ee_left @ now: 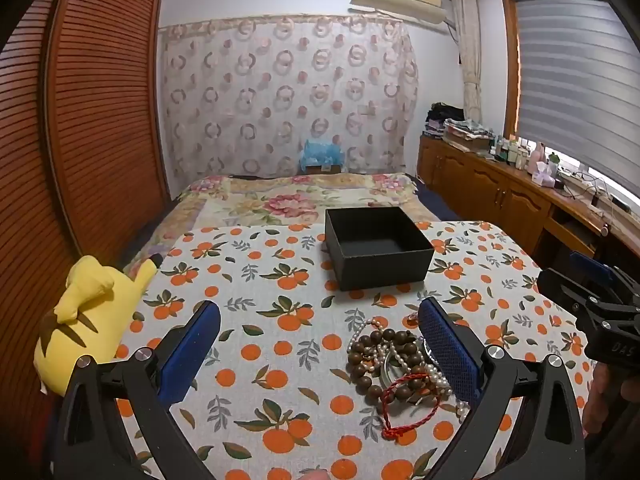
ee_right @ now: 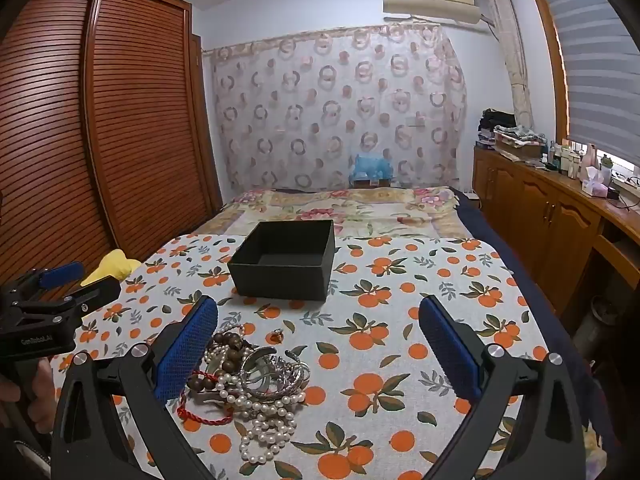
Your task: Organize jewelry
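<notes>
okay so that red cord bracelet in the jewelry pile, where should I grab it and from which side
Grip the red braided cord bracelet at its near loop with the right gripper, from above on the near side. That loop lies flat on the orange-print cloth, apparently clear of the brown wooden bead strand and white pearl strand; its far part is tangled.
</notes>
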